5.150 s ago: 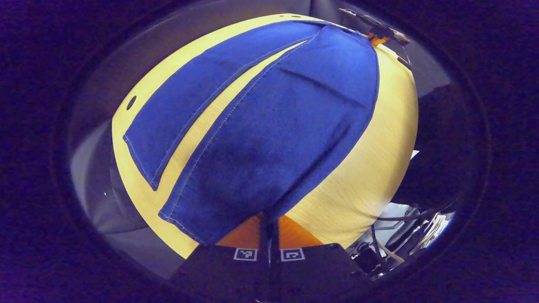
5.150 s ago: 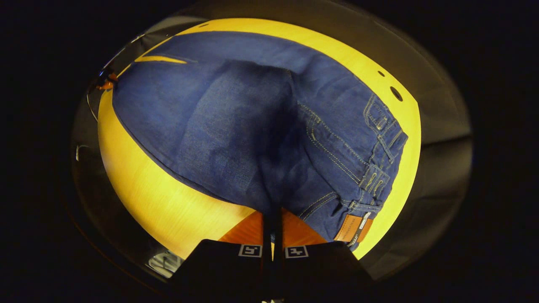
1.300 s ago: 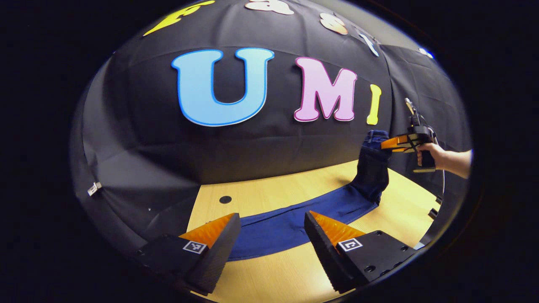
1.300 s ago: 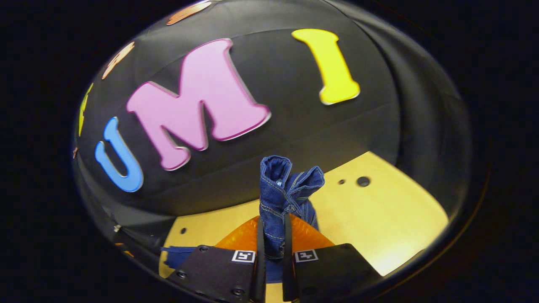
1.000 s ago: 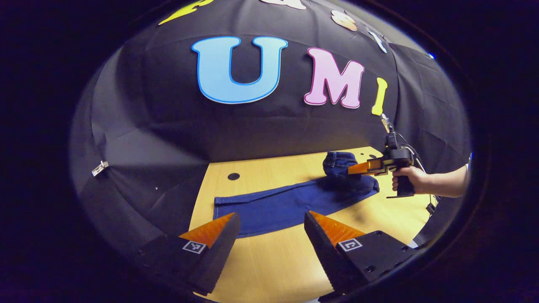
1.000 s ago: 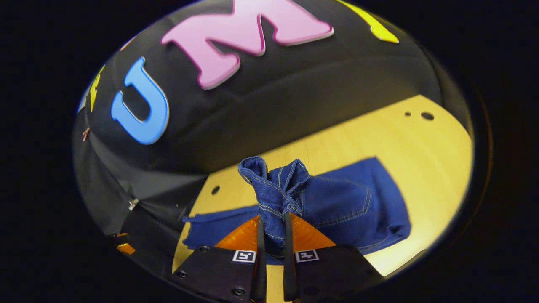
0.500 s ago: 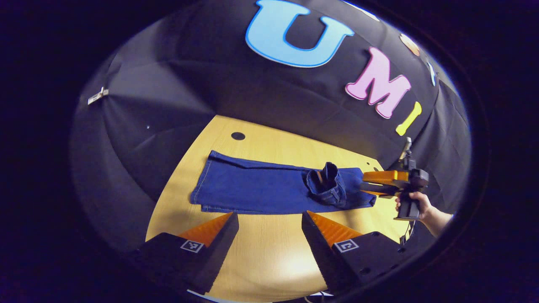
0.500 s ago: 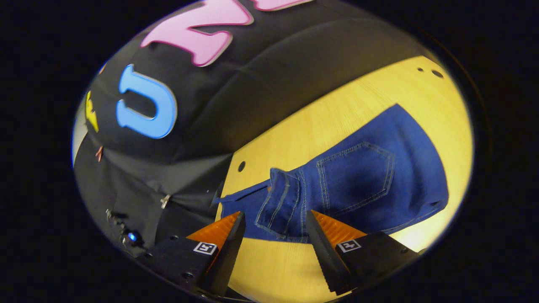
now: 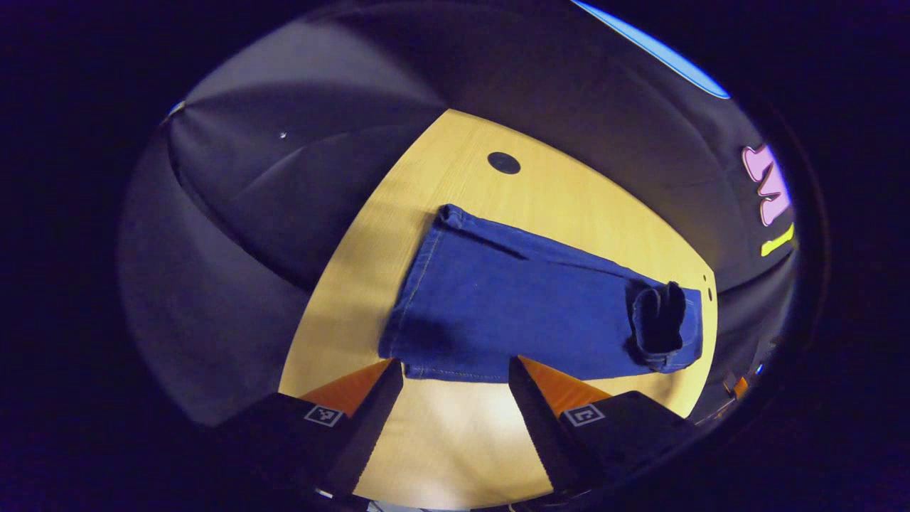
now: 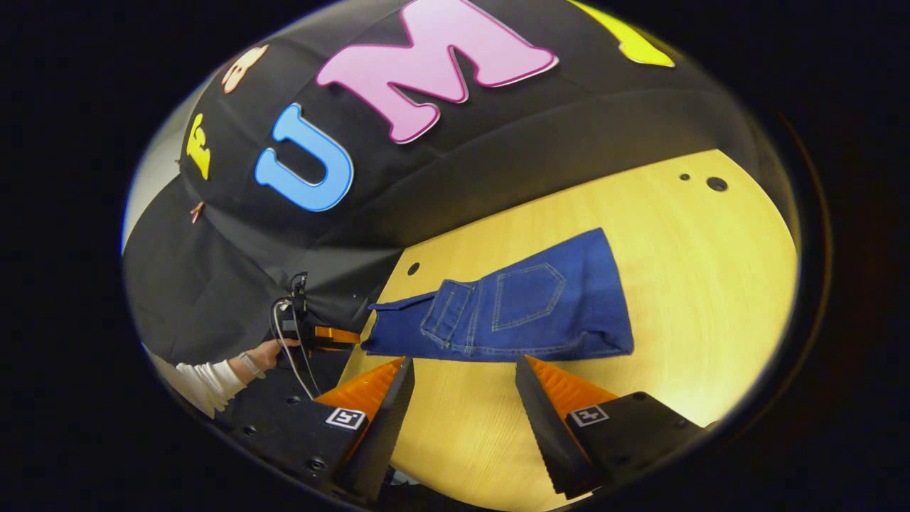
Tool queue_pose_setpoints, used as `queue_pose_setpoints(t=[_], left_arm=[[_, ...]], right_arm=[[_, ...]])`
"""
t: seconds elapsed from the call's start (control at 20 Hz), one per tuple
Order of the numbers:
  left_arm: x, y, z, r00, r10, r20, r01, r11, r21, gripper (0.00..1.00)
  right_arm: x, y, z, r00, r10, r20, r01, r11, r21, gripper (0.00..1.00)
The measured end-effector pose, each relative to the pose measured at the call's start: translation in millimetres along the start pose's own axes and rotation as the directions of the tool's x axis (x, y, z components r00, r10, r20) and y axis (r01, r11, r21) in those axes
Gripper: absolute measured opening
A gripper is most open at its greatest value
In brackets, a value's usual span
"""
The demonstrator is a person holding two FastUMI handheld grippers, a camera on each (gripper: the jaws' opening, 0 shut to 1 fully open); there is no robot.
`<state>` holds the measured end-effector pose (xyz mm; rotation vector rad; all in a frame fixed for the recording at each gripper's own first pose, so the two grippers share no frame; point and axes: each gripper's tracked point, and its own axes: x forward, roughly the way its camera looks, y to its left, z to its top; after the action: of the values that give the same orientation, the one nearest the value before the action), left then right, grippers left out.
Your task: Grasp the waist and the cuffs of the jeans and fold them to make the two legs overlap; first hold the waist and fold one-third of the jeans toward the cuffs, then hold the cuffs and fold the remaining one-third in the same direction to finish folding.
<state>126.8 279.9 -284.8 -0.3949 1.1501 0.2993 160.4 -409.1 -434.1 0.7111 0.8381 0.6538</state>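
1. My left gripper is open. Its two fingers stand wide apart and hold nothing.
2. In the left gripper view, the jeans lie flat on the wooden table, just past my left fingers.
3. The two legs lie one on top of the other, so the jeans look like one long blue strip.
4. The cuffs are at the end near my left gripper. The stitched hem runs down that end.
5. The waist is at the far end, folded over on top of the jeans. It sits in a small lumpy bunch.
6. A round dark hole is in the table beyond the cuffs.
7. My right gripper is open too. Its fingers are spread and nothing is between them.
8. In the right gripper view, the jeans lie flat on the table, just past my right fingers and not touching them.
9. I can see a back pocket facing up, and the folded waist part beside it.
10. In that view my other hand holds the left gripper off past the table's edge, near the cuff end of the jeans.
11. A white sleeve covers that arm.
12. Two small dark holes are in the far corner of the table.
13. The black cloth wall stands behind the table.
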Motion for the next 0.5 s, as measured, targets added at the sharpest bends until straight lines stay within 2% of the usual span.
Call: queue_pose_setpoints(t=[0.1,0.2,0.35,0.4,0.5], left_arm=[[9.9,10.3,1.2,0.996,0.067,-0.063,-0.064,0.997,0.049,0.96],[27.0,14.2,-3.7,0.985,0.105,-0.136,-0.094,0.991,0.091,0.96],[48.4,11.8,-9.2,0.979,0.097,-0.179,-0.089,0.994,0.056,0.96],[46.9,9.6,-12.9,0.973,0.111,-0.203,-0.1,0.993,0.061,0.97],[53.2,1.6,-23.0,0.966,0.09,-0.241,-0.066,0.992,0.105,0.98]], right_arm=[[-10.0,-14.4,-7.8,0.999,-0.038,0.009,0.037,0.999,0.018,0.88],[-19.1,-23.2,-13.5,0.998,-0.066,0.015,0.065,0.998,0.022,0.88],[-27.3,-36.7,-18.5,0.994,-0.107,0.009,0.106,0.994,0.037,0.88],[-27.8,-39.7,-17.8,0.993,-0.114,0.011,0.114,0.993,0.041,0.88],[-25.9,-39.0,-15.3,0.993,-0.117,0.012,0.116,0.992,0.058,0.87]])
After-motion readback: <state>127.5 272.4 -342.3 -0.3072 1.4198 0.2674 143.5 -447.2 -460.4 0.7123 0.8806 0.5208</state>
